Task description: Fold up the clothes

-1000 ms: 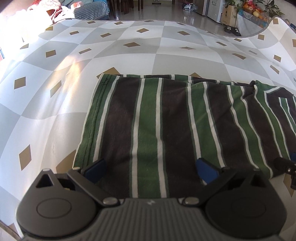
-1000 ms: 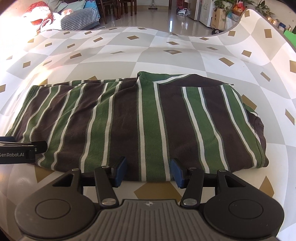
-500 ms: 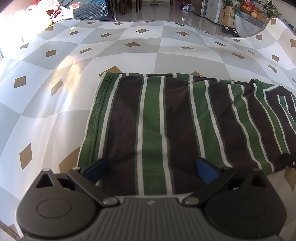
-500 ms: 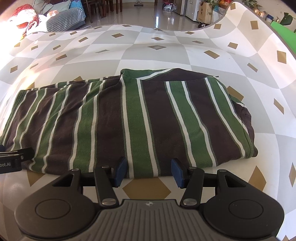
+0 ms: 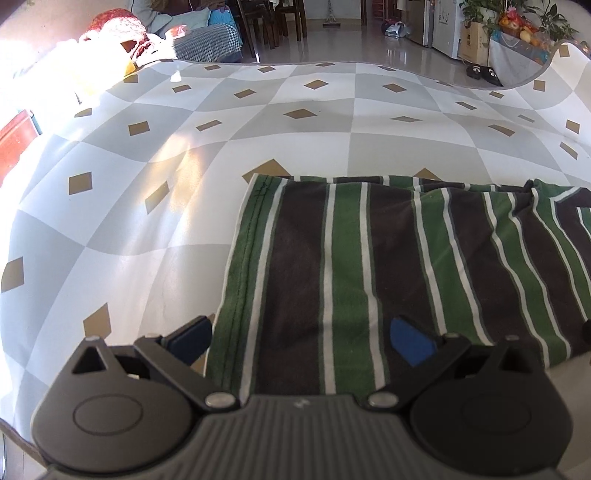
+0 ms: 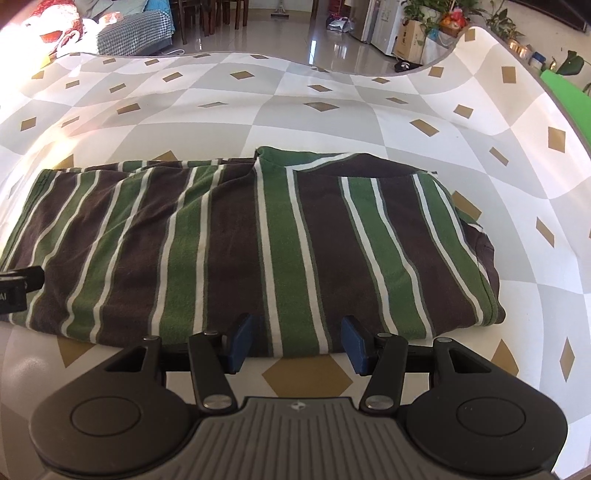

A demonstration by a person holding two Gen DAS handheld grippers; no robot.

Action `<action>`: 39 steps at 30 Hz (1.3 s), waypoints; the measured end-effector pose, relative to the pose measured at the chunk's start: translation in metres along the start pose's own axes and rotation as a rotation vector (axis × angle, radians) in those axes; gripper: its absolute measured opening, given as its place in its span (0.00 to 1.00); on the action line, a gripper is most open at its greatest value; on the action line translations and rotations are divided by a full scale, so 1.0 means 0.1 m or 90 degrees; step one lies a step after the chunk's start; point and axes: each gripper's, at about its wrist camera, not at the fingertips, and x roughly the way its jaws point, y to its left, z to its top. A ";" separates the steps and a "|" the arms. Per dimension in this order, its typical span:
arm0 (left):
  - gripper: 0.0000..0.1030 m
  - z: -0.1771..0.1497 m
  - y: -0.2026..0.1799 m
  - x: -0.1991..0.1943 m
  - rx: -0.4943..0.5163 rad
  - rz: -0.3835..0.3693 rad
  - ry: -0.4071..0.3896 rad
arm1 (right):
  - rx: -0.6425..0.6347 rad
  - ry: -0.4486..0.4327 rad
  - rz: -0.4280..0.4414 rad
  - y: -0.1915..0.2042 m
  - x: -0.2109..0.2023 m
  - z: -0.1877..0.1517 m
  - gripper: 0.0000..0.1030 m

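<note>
Already doubled into a long flat band, the striped shirt (image 6: 258, 251) lies across the near part of the checked cloth (image 6: 332, 110); more folds may remain. Left gripper (image 5: 299, 338) and right gripper (image 6: 295, 341) hover at its near edge, jaws spread, grasping nothing.

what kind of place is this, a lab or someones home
Most likely a home living area: a sofa piled with laundry, a fridge beside houseplants, and slippers on the tiled floor behind the table.

The shirt (image 6: 258, 251) lies on the cloth-covered table (image 6: 332, 110) (near edge toward both tools), chairs (image 5: 273, 18) behind.
</note>
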 end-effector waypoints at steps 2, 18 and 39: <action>1.00 0.03 0.05 -0.05 -0.013 -0.010 -0.008 | -0.012 -0.014 0.015 0.09 -0.05 0.00 0.49; 1.00 0.35 0.39 -0.08 -0.024 -0.023 0.011 | -0.156 -0.080 0.192 0.90 -0.23 -0.05 0.49; 1.00 0.73 1.02 0.24 -0.093 -0.111 0.090 | -0.320 -0.095 0.355 1.90 -0.19 -0.10 0.49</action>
